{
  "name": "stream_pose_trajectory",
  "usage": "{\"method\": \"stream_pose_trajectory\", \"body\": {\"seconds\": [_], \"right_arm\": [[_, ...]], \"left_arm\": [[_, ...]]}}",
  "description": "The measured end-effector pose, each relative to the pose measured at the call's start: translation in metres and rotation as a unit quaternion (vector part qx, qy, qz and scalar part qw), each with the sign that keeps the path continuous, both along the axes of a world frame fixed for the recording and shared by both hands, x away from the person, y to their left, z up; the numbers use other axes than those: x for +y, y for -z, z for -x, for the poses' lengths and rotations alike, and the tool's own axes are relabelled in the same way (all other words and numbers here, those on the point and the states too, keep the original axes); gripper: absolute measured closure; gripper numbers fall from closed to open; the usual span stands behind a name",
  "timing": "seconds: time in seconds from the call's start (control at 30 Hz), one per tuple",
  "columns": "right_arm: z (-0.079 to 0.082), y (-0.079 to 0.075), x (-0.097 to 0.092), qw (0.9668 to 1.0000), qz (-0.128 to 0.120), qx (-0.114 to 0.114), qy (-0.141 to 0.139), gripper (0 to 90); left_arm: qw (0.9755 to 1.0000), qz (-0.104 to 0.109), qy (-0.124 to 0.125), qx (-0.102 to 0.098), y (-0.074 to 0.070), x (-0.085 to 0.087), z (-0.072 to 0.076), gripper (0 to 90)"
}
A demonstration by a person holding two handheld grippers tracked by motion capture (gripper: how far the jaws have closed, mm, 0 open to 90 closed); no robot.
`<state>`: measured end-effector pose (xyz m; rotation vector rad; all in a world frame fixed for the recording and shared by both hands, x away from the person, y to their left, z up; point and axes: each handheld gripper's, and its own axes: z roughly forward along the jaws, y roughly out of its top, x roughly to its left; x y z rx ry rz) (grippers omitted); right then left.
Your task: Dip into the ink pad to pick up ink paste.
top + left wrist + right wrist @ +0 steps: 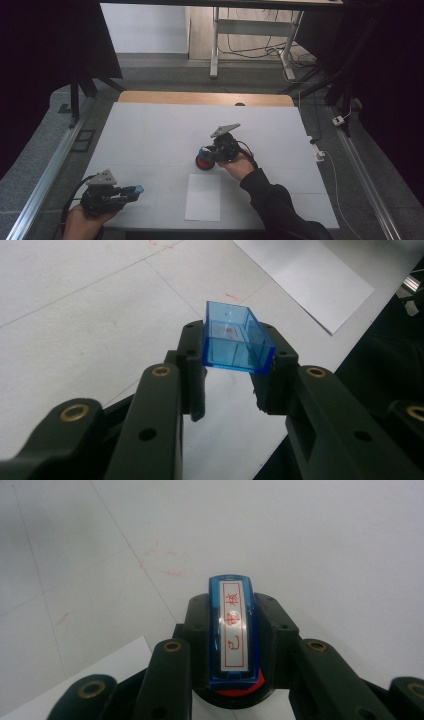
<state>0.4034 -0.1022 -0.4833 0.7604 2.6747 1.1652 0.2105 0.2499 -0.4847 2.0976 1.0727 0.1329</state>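
From high up, the left gripper [131,190] sits near the front left corner of the white table [150,130] and holds a small blue cap [134,189]. The right gripper [206,156] is near the middle of the table, just behind a sheet of white paper [203,197]. It holds a stamp [204,159] with a red and black end.

In the left gripper view, the two black jaws squeeze the clear blue cap [235,338] above the table. The paper [305,277] lies farther off.

In the right gripper view, the jaws pinch the blue stamp [234,632] from both sides. Its white label has red signs.
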Motion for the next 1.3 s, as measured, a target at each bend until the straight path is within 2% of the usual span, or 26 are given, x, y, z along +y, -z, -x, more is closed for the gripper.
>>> {"method": "stream_pose_trajectory", "body": {"seconds": [0.33,0.67,0.87,1.3], "right_arm": [[0.007,-0.013,-0.008,0.9997,-0.016,-0.008,-0.017,70.2],[0.018,-0.026,-0.015,0.9990,-0.032,-0.009,-0.031,70.1],[0.026,-0.033,-0.016,0.9985,-0.033,-0.013,-0.040,70.1],[0.036,-0.037,-0.018,0.9978,-0.040,-0.011,-0.051,69.9]], "left_arm": [[1.0000,-0.004,0.001,0.001,0.000,-0.001,0.000,68.3],[1.0000,0.002,0.000,0.005,-0.001,-0.001,0.001,68.3],[1.0000,0.003,0.002,0.003,-0.001,-0.001,0.001,68.3],[1.0000,0.005,0.006,-0.001,-0.001,-0.001,0.002,68.2]]}}
